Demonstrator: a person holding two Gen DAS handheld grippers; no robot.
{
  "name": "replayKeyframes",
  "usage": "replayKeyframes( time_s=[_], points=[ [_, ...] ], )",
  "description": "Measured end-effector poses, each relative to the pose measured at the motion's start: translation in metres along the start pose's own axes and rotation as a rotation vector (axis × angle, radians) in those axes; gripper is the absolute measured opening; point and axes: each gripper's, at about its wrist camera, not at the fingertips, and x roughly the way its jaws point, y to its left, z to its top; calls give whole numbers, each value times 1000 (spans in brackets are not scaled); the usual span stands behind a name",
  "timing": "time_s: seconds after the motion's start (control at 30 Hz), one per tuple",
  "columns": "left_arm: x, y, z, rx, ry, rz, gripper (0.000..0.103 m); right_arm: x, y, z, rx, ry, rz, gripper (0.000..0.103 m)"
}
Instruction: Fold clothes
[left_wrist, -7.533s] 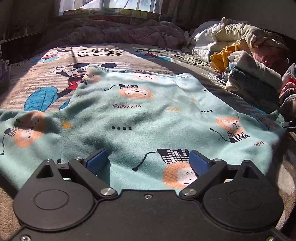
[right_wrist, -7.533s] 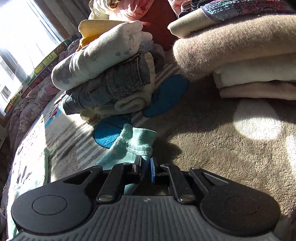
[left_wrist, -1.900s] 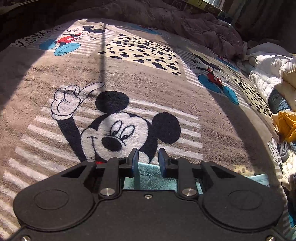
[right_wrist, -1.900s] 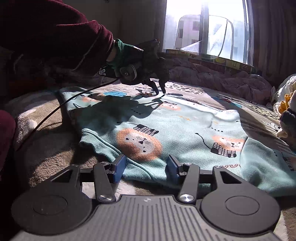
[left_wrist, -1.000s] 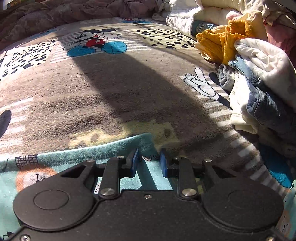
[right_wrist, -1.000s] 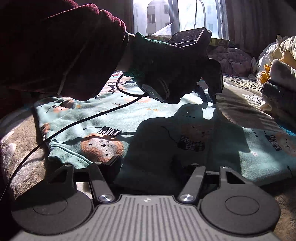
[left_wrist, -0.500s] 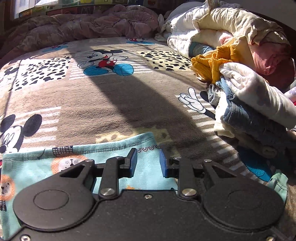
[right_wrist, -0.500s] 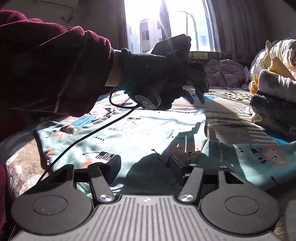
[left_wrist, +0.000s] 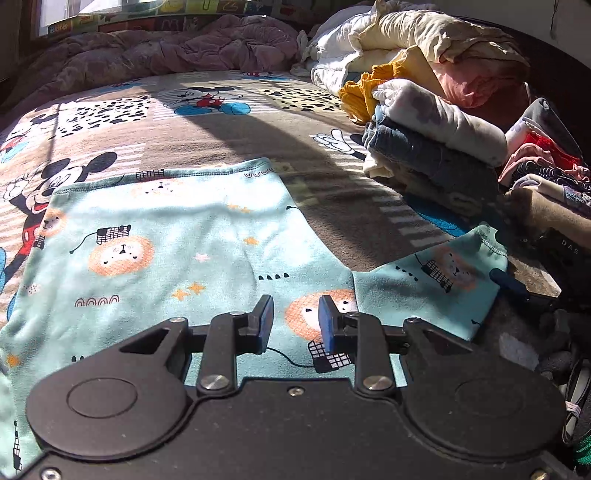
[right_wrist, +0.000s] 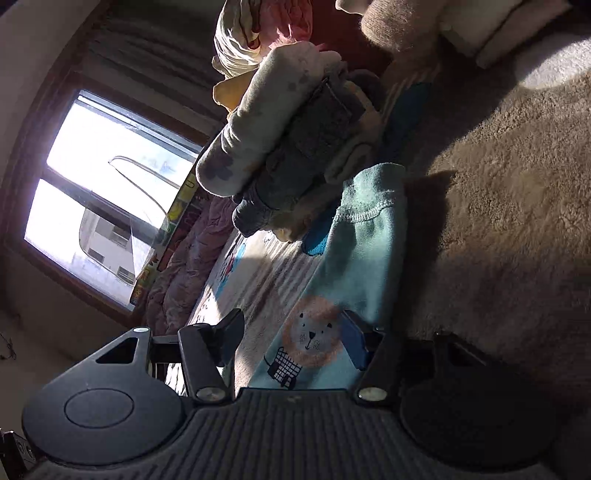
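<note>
The right gripper, jaws spread and just closing, should pinch the mint lion-print fleece sleeve near its cuff (left gripper spread, empty).

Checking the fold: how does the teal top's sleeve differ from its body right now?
The body lies spread flat in the left gripper's view, while the sleeve sticks out sideways, narrower, towards the folded clothes pile. The sleeve sits between the right gripper's open fingers. Both carry lion prints.
</note>
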Motion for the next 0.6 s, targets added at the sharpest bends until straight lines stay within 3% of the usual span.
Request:
replayKeyframes(
  time_s=[0.13, 0.23, 0.43, 0.5, 0.6],
  points=[
    [4, -27, -21, 31, 30, -13, 25, -12, -22, 26, 96, -84, -35, 57],
    [10, -55, -27, 91, 44, -30, 25, -27, -31, 42, 95, -163, -99, 58],
    [28, -127, -29, 325, 31, -34, 25, -52, -56, 67, 200, -233, -119, 61],
    [36, -152, -32, 423, 19, -23, 29, -56, -62, 74, 214, -232, -119, 62],
    [49, -191, -40, 613, -7, 18, 45, -63, -72, 85, 238, -228, -101, 65]
  ],
)
